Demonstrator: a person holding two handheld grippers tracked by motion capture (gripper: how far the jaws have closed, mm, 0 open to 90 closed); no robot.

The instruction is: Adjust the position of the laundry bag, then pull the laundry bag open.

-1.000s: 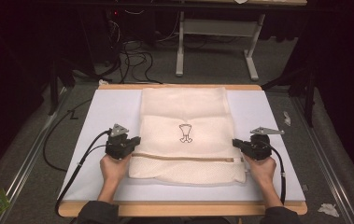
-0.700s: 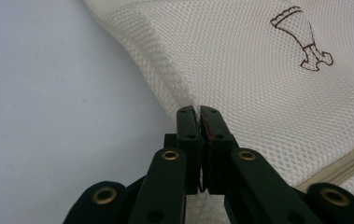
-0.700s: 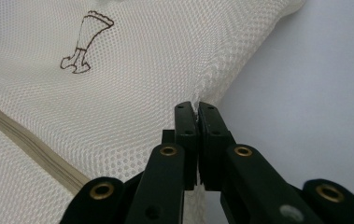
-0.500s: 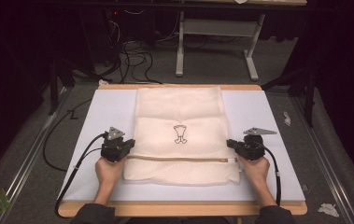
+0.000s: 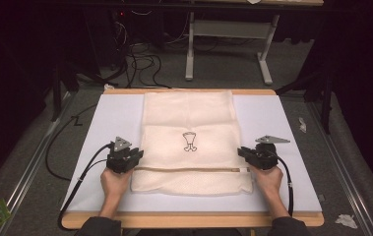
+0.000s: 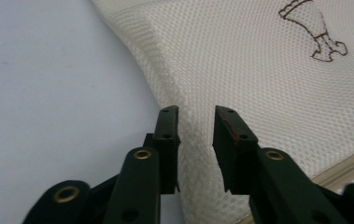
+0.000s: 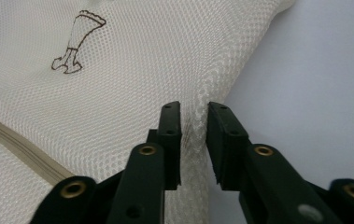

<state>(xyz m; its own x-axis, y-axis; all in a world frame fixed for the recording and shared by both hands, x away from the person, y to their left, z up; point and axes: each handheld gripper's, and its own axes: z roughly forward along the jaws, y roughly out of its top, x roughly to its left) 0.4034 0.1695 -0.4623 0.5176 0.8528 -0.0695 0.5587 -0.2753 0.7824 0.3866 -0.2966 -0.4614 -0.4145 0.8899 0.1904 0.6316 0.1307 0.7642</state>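
Both claws, left [image 5: 134,158] and right [image 5: 243,152], had just been opening, released, mesh bag [image 5: 189,123] edges between their jaws on the surface [image 5: 105,123]; bag's contents couldn't be told.

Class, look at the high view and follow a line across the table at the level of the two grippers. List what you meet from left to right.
Bare white table cover → left gripper → cream mesh bag with a small brown drawing → right gripper → bare white table cover again.

I see a cream mesh bag [image 5: 189,142] of woven netting, matt and rough, lying on a smooth, matt white sheet [image 5: 105,123] over a wooden table [image 5: 189,220]; my gripper fingers [image 6: 167,135] look like matt black plastic.
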